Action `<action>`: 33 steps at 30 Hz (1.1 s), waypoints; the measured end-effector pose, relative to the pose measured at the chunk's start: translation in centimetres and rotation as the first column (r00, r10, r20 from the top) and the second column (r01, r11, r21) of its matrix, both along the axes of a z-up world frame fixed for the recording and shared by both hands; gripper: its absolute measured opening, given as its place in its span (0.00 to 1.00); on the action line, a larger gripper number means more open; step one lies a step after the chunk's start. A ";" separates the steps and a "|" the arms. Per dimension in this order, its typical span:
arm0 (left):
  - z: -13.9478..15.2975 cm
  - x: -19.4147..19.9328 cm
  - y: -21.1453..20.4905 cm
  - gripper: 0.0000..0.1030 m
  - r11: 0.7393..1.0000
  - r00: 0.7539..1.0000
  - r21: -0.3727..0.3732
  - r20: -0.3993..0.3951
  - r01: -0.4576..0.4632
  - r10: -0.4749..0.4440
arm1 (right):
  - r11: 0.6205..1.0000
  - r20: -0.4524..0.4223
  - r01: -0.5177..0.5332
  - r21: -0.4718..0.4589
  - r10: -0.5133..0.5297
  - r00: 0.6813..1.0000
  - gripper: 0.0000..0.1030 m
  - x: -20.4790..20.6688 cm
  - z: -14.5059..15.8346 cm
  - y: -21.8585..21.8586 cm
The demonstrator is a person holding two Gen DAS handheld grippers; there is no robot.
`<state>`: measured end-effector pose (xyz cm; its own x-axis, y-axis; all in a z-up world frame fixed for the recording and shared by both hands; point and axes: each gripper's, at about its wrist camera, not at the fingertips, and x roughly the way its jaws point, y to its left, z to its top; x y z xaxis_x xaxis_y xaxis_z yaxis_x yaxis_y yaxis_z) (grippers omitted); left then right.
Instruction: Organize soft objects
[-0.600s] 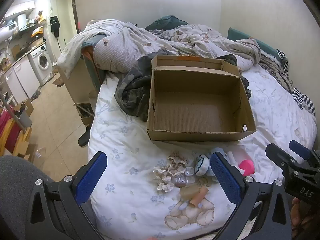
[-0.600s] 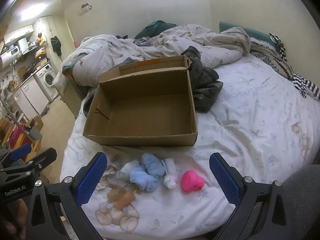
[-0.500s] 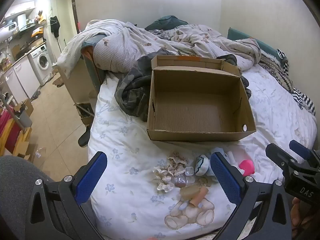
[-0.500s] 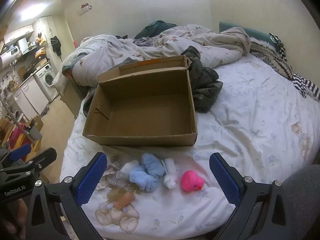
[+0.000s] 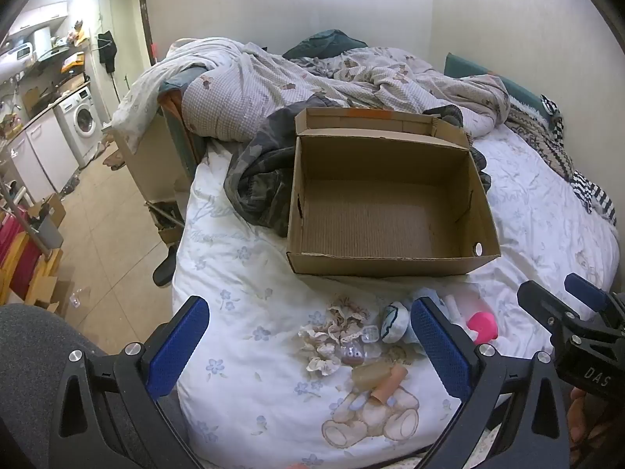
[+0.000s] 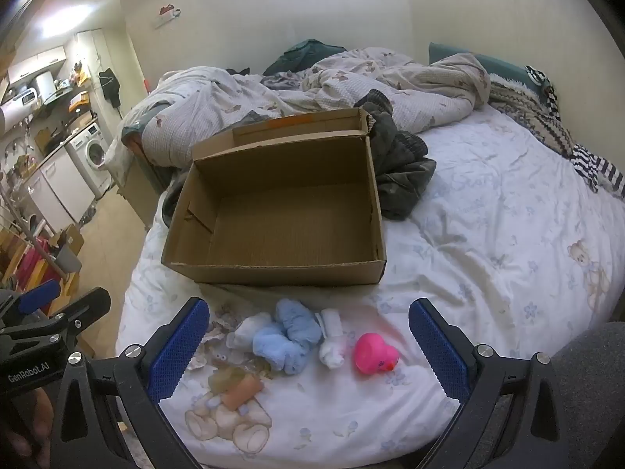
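An empty cardboard box [image 5: 390, 269] [image 6: 273, 271] stands open on the bed. In front of it lies a row of small soft items: beige lace scrunchies [image 5: 336, 324], a white-and-teal roll [image 5: 395, 322], light blue fluffy socks [image 6: 289, 336], a white roll [image 6: 331, 338], a pink rubber duck [image 6: 375, 353] [image 5: 484, 326] and a tan-orange piece [image 6: 240, 385] [image 5: 384, 383]. My left gripper [image 5: 308, 348] hovers open above the scrunchies. My right gripper [image 6: 308, 346] hovers open above the socks and duck. Neither holds anything.
A dark camouflage garment [image 5: 258, 183] lies left of the box, and a crumpled duvet [image 5: 312, 78] is heaped behind it. The bed's left edge drops to a tiled floor [image 5: 97, 219]. A washing machine [image 5: 84, 125] stands far left. Printed sheet [image 6: 488, 234] spreads right.
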<state>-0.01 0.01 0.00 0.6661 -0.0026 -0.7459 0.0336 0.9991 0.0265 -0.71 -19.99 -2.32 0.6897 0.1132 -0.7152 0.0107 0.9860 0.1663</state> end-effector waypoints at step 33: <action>0.2 0.2 -0.4 1.00 0.999 0.999 0.029 -0.038 0.013 -0.011 | 0.998 -0.008 -0.005 0.065 0.005 1.000 1.00 0.4 1.2 -0.7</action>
